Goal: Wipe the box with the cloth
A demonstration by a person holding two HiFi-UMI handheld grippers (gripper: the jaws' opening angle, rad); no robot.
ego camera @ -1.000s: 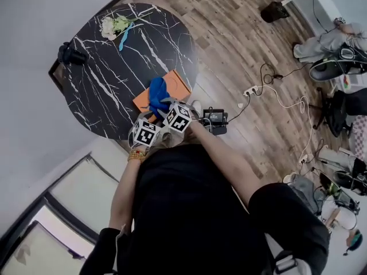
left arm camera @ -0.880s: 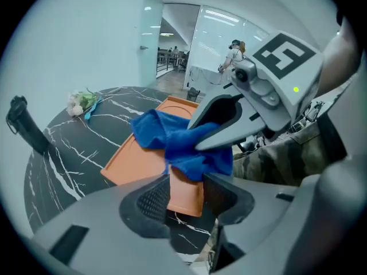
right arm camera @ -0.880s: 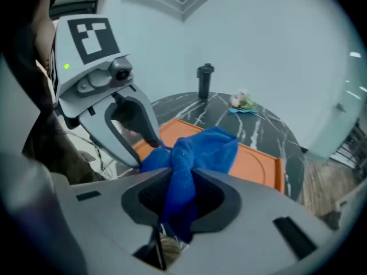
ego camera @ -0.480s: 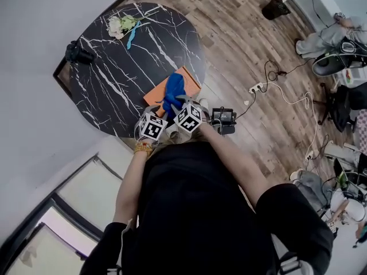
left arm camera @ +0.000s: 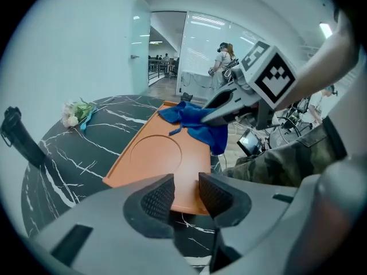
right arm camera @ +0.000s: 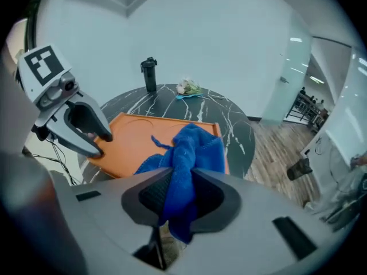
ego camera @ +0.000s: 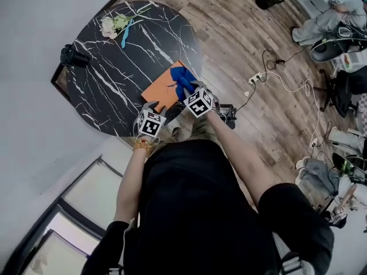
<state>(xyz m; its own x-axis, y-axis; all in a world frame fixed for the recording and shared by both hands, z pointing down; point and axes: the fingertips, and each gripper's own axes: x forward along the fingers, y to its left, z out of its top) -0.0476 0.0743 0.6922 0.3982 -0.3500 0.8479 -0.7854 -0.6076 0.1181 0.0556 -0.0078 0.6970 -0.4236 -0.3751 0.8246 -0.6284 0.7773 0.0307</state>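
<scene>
Starting with the head view, Mia: where does the box lie from the tongs?

Straight ahead of both, Tom. The orange box point(ego camera: 157, 90) sits at the near edge of the round black marble table point(ego camera: 109, 79), its long axis running away up and to the right. The left tongs point(ego camera: 155, 105) stand at its near corner. The right tongs point(ego camera: 187, 88) are over its far right end, clamped on the blue cloth point(ego camera: 181, 77), so I judge the right hand is the one placed to wipe.

And the left gripper view?

The left tongs point(left arm camera: 186, 195) are apart, though they have just been closing. The near edge of the box point(left arm camera: 155, 156) shows in the gap, and I see no pad pressing on it. The cloth point(left arm camera: 195, 124) drapes over the far right corner.

The right gripper view?

The right tongs point(right arm camera: 180, 195) are pinched together on a fold of cloth point(right arm camera: 192, 150). The bare box point(right arm camera: 129, 132) top spreads leftward, towards the left tongs point(right arm camera: 102, 144). The black bottle point(right arm camera: 149, 73) and the flowers point(right arm camera: 188, 87) stand well apart at the table's far side. Only the left tongs look likely to block a stroke.
</scene>
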